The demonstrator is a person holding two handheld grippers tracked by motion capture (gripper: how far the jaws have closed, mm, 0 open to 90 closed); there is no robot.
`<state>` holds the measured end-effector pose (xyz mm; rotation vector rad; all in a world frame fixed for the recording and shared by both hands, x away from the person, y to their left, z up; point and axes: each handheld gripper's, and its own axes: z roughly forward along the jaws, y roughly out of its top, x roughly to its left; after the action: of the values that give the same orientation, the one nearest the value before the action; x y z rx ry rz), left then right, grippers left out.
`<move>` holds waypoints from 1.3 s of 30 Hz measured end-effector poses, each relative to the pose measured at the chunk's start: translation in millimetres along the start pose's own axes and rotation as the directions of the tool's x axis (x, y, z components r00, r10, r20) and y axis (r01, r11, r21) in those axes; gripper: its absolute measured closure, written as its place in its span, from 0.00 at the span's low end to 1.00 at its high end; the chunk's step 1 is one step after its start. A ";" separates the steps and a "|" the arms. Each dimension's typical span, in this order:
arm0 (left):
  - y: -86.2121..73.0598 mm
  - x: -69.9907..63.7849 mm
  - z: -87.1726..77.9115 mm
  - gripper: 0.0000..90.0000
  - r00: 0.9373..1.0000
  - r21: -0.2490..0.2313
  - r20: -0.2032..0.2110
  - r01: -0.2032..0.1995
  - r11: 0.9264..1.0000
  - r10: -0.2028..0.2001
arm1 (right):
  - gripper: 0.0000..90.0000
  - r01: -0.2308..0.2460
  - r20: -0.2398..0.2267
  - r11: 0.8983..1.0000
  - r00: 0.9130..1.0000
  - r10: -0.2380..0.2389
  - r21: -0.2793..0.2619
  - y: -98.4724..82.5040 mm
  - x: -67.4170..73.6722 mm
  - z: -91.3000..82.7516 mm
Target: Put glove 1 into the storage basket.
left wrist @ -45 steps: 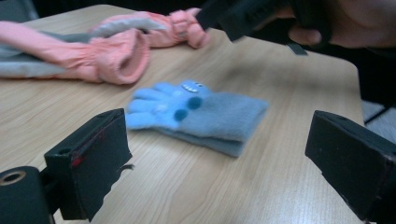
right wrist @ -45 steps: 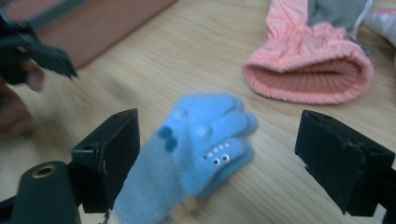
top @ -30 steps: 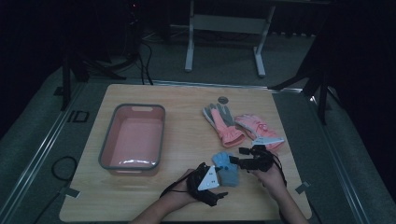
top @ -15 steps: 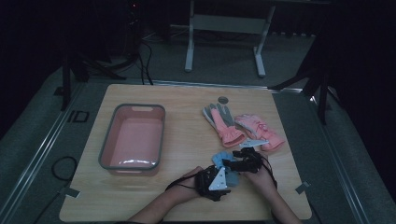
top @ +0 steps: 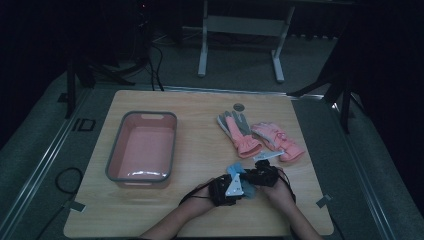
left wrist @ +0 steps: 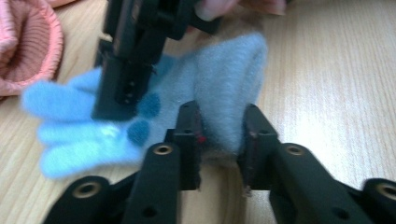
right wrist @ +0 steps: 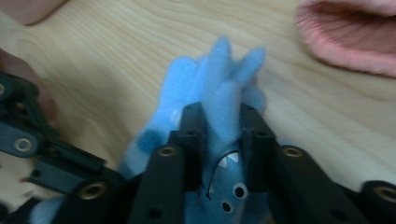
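A fuzzy blue glove (top: pixel 235 169) lies near the front edge of the wooden table (top: pixel 200 150), between the person's two hands. My left gripper (top: pixel 226 191) has just been closing and now pinches a raised fold of the blue glove (left wrist: pixel 229 70) between its jaws (left wrist: pixel 219 116). My right gripper (top: pixel 262 176) has also just been closing, and its pads clamp the finger end of the glove (right wrist: pixel 212 79), which bears a toothed face print. In the left gripper view the right gripper (left wrist: pixel 122 100) presses onto the glove's fingers.
A pink basin with a grey rim (top: pixel 114 165) stands on the left half of the table. A grey and pink glove (top: pixel 237 131) and a pink glove (top: pixel 278 140) lie behind the grippers, a small round disc (top: pixel 238 106) farther back. A pink cuff (right wrist: pixel 350 37) lies close by.
Both hands have drawn together over the blue glove and sunk a little. Both pairs of jaws have closed on it, and it has bunched up between them.
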<state>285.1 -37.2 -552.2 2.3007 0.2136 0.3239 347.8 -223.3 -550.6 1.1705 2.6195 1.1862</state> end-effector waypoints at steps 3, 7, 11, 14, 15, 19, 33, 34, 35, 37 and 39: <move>1.5 1.5 -2.3 0.86 0.999 0.004 0.011 0.030 1.000 -0.030 | 0.88 -0.042 -0.019 0.999 0.999 0.042 -0.002 0.9 -1.6 -0.3; 4.5 3.4 -7.7 0.87 1.000 0.019 0.017 0.025 0.999 -0.026 | 0.89 -0.057 -0.037 0.998 0.998 0.056 -0.028 0.9 -1.1 -5.4; 10.1 5.7 -15.7 0.88 1.000 0.024 0.002 0.012 1.000 -0.012 | 0.89 -0.079 -0.073 0.995 0.995 0.075 -0.061 7.2 -0.8 -12.7; 15.8 10.0 -26.1 0.88 1.000 0.017 -0.016 0.009 1.000 -0.009 | 0.89 -0.075 -0.079 0.994 0.995 0.069 -0.085 15.7 1.2 -18.6; 17.4 11.8 -29.6 0.88 1.000 0.015 -0.021 0.009 1.000 -0.009 | 0.89 -0.074 -0.077 0.993 0.995 0.067 -0.091 19.2 2.2 -20.9; 22.7 19.4 -42.4 0.88 0.999 0.021 -0.032 0.012 1.000 -0.011 | 0.89 -0.055 -0.071 0.992 0.996 0.047 -0.114 33.8 6.9 -28.2; 23.1 36.1 -82.1 0.88 0.997 0.043 -0.073 0.024 0.999 -0.021 | 0.89 -0.025 -0.108 0.989 0.994 0.009 -0.144 73.8 29.2 -24.3; 23.0 37.0 -84.5 0.88 0.997 0.047 -0.078 0.022 0.999 -0.018 | 0.89 -0.023 -0.115 0.989 0.993 0.006 -0.146 77.3 31.2 -23.0; 22.9 38.0 -87.6 0.88 0.996 0.048 -0.083 0.021 0.999 -0.017 | 0.89 -0.022 -0.117 0.989 0.993 0.005 -0.148 79.4 32.4 -22.4; 22.3 40.4 -93.8 0.88 0.995 0.051 -0.093 0.027 0.998 -0.022 | 0.89 -0.017 -0.122 0.988 0.993 -0.001 -0.152 85.3 35.4 -20.8; 21.5 42.6 -99.5 0.88 0.994 0.055 -0.105 0.026 0.998 -0.020 | 0.89 -0.006 -0.116 0.988 0.993 -0.012 -0.155 91.0 39.7 -18.4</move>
<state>297.2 27.9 -463.8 2.3377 0.3046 0.4316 370.2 -170.6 -467.4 1.1009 2.5512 1.4700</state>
